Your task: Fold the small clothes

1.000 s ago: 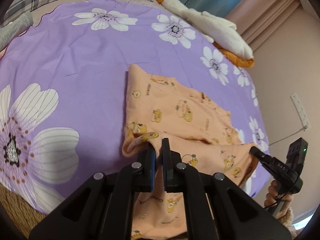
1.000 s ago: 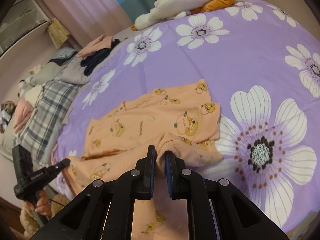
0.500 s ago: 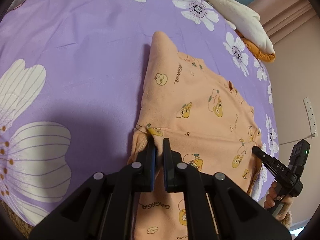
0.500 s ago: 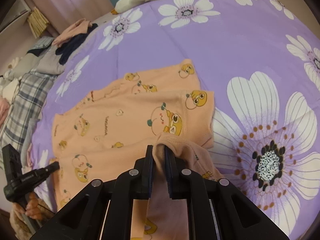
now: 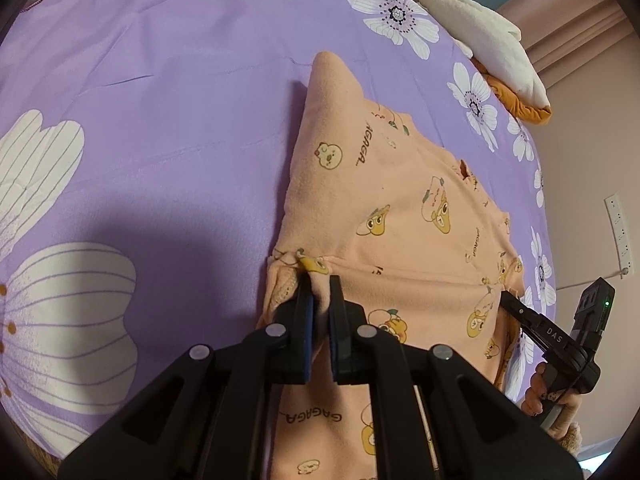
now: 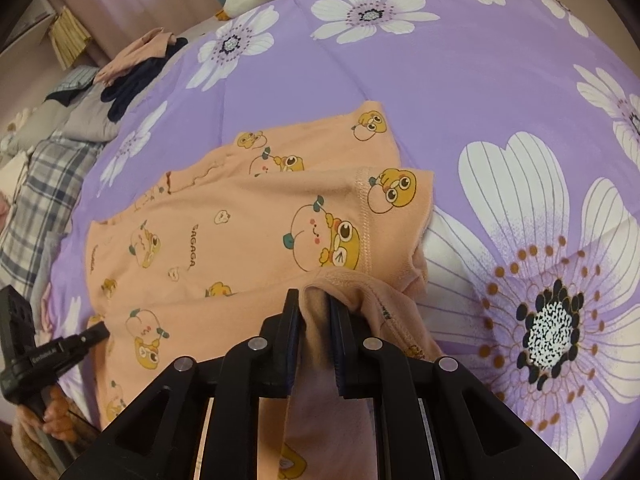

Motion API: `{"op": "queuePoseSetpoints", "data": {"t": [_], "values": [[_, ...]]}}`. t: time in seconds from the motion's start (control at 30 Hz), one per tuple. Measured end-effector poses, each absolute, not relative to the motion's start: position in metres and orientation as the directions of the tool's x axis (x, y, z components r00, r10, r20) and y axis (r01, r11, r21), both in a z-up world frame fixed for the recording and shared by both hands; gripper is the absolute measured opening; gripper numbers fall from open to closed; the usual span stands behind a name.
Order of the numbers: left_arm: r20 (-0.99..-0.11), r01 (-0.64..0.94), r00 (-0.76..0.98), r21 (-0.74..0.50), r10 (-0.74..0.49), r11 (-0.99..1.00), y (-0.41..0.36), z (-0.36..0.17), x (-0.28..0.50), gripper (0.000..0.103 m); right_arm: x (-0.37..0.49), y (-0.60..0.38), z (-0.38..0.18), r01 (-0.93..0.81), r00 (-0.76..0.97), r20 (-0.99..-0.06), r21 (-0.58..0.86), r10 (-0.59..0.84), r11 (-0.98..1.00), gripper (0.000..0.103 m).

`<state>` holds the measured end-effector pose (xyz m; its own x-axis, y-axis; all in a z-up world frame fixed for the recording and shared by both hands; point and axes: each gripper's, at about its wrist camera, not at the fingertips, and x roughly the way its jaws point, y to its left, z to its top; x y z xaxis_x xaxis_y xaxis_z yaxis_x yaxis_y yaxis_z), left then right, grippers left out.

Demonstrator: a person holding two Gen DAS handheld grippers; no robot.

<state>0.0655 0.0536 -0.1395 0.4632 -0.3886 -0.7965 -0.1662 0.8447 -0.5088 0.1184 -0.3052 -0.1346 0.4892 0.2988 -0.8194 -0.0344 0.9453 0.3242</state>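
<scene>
A small peach garment printed with yellow cartoon ducks lies on the purple flowered bedspread; it also shows in the right wrist view. My left gripper is shut on the garment's near edge at its left side, holding a fold of cloth above the lower layer. My right gripper is shut on the near edge at its right side, by the hemmed corner. The cloth hangs between and below both grippers. Each gripper appears in the other's view, at the right and at the left.
A white and orange plush toy lies at the bed's far edge. A pile of clothes and a plaid cloth lie at the far left in the right wrist view. A wall socket is on the right wall.
Both grippers have carried the garment's near edge forward over the rest of it and lower toward the bed. The folded layer now covers more of the garment.
</scene>
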Motion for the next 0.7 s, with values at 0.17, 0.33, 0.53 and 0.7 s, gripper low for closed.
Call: {"op": "queuePoseSetpoints", "data": {"t": [0.17,0.33,0.53,0.7], "values": [[-0.782,-0.131,0.479,-0.513,-0.399,0.849,0.051,-0.125,0.05,0.027,0.107,-0.307,-0.125,-0.034,0.491,-0.823,0.309,0.285,0.95,0.029],[-0.794,-0.118,0.483,-0.476,-0.368,0.872,0.054,-0.116,0.024,0.039,0.081,-0.314,-0.111,-0.04,0.523,-0.815,0.266,0.247,0.963,0.059],[-0.814,-0.125,0.431,-0.481,-0.389,0.868,0.051,-0.128,-0.006,0.047,0.05,-0.329,-0.109,-0.032,0.515,-0.83,0.233,0.215,0.972,0.059],[-0.813,-0.125,0.423,-0.49,-0.401,0.863,0.044,-0.133,-0.025,0.047,0.026,-0.326,-0.115,-0.028,0.483,-0.847,0.238,0.221,0.971,0.059]]}}
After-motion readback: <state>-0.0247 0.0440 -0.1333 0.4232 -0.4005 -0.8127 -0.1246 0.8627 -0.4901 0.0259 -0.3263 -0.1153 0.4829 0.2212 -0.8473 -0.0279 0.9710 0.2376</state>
